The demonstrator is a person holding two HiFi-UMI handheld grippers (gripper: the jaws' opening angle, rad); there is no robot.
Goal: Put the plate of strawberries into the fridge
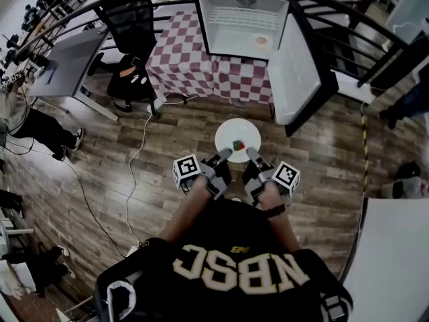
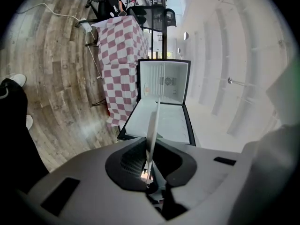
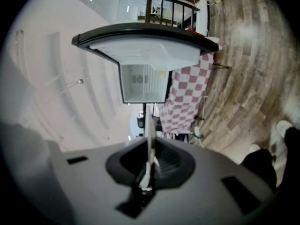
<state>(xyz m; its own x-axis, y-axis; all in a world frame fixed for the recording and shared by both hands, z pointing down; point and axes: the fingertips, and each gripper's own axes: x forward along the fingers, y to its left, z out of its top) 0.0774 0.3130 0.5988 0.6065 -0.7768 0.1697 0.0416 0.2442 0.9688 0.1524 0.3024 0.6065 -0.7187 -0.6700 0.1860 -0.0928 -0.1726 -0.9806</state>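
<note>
A white plate (image 1: 238,131) with a strawberry (image 1: 237,145) on it is held level over the wooden floor, in front of the open fridge (image 1: 244,25). My left gripper (image 1: 224,155) is shut on the plate's near-left rim. On the near-right rim my right gripper (image 1: 253,153) is shut too. In the left gripper view the plate (image 2: 152,128) shows edge-on between the jaws of the left gripper (image 2: 149,170), with the fridge (image 2: 164,81) ahead. The right gripper view shows the same edge-on plate (image 3: 149,135) in the right gripper (image 3: 147,172), facing the fridge (image 3: 143,81).
The fridge stands on a table with a red-checked cloth (image 1: 194,66), its door (image 1: 301,72) swung open to the right. A small round item (image 1: 260,42) lies inside. A black office chair (image 1: 131,19), a grey desk (image 1: 70,62) and a floor cable (image 1: 137,153) are left; a railing (image 1: 362,39) runs behind.
</note>
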